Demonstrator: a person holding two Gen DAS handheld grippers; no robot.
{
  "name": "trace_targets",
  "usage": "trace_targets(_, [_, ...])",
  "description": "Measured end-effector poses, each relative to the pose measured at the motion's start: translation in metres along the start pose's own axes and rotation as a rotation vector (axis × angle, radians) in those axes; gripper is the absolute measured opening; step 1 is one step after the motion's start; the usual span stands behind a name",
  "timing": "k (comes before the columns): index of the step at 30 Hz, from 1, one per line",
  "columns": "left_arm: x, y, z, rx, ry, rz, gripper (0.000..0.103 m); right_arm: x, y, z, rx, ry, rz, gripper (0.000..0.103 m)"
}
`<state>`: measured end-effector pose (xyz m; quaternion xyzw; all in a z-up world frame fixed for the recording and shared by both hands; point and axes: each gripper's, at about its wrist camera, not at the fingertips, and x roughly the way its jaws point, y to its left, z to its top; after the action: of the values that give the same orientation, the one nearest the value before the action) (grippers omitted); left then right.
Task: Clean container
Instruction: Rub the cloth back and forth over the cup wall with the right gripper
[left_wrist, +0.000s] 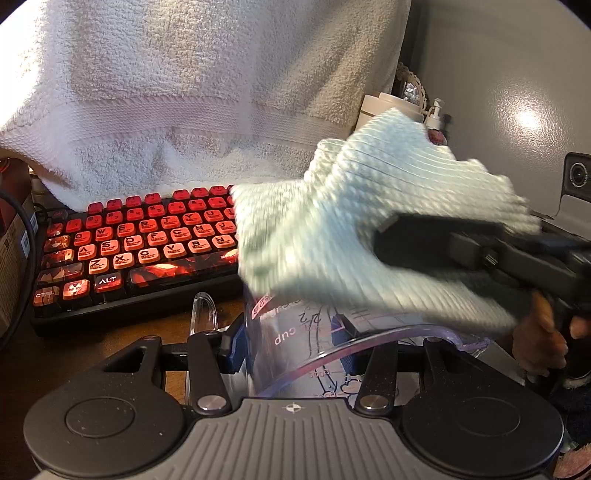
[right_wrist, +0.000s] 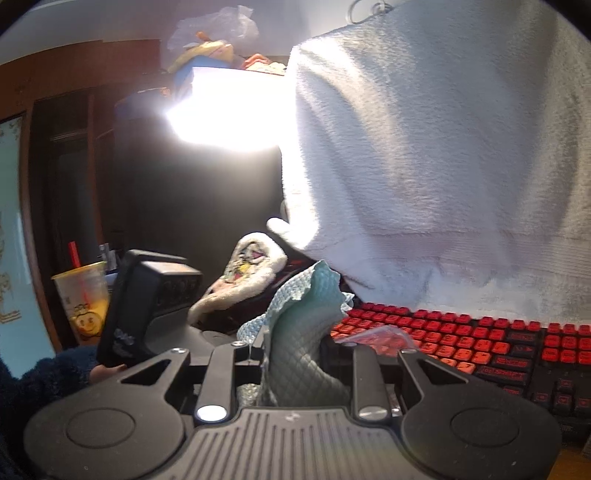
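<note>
Left gripper (left_wrist: 291, 332) clamps a clear measuring cup (left_wrist: 332, 343); right gripper (right_wrist: 295, 354) pinches a pale-green cloth (left_wrist: 369, 229), blurred, hiding the cup's mouth

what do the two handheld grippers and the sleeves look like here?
Left gripper and right gripper: black linkage arms, silver pivot screws, round black side discs, ribbed grey centre plate with a small cross mark. Left has blue pads. A fuzzy dark navy sleeve is worn.
</note>
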<state>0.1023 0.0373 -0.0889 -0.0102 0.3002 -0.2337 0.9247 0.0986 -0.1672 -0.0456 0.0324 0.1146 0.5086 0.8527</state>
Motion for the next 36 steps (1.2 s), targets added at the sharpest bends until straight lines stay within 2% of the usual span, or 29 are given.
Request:
trace_targets(5, [0.000, 0.000, 0.000, 0.001, 0.000, 0.001, 0.047, -0.001, -0.017, 0.001, 0.074, -0.010, -0.118, 0.024])
trace_targets(8, [0.000, 0.001, 0.000, 0.000, 0.000, 0.000, 0.047, -0.003, -0.027, 0.001, 0.127, -0.011, -0.131, 0.024])
trace_targets(10, [0.000, 0.001, 0.000, -0.002, 0.000, -0.001, 0.046, -0.002, -0.025, 0.000, 0.109, -0.010, -0.133, 0.024])
trace_targets(14, [0.000, 0.000, 0.000, -0.002, 0.000, 0.000, 0.046, -0.002, -0.015, -0.001, 0.062, -0.007, -0.076, 0.024])
trace_targets(19, [-0.001, 0.000, 0.001, -0.002, -0.001, 0.001, 0.046, 0.000, 0.002, -0.001, 0.004, 0.006, 0.054, 0.024])
trace_targets(24, [0.000, 0.000, 0.001, -0.001, -0.001, 0.000, 0.046, 0.000, 0.003, 0.000, 0.005, 0.007, 0.062, 0.023])
trace_targets(27, [0.000, 0.001, 0.001, 0.000, -0.001, 0.000, 0.046, 0.001, -0.001, 0.001, 0.015, 0.002, 0.019, 0.023])
trace_targets(32, [0.000, 0.001, 0.001, 0.001, -0.001, 0.000, 0.047, 0.000, -0.016, 0.002, 0.075, -0.007, -0.102, 0.023])
trace_targets(36, [0.000, 0.002, 0.001, -0.002, -0.001, -0.003, 0.046, -0.001, -0.023, 0.001, 0.109, -0.008, -0.119, 0.023])
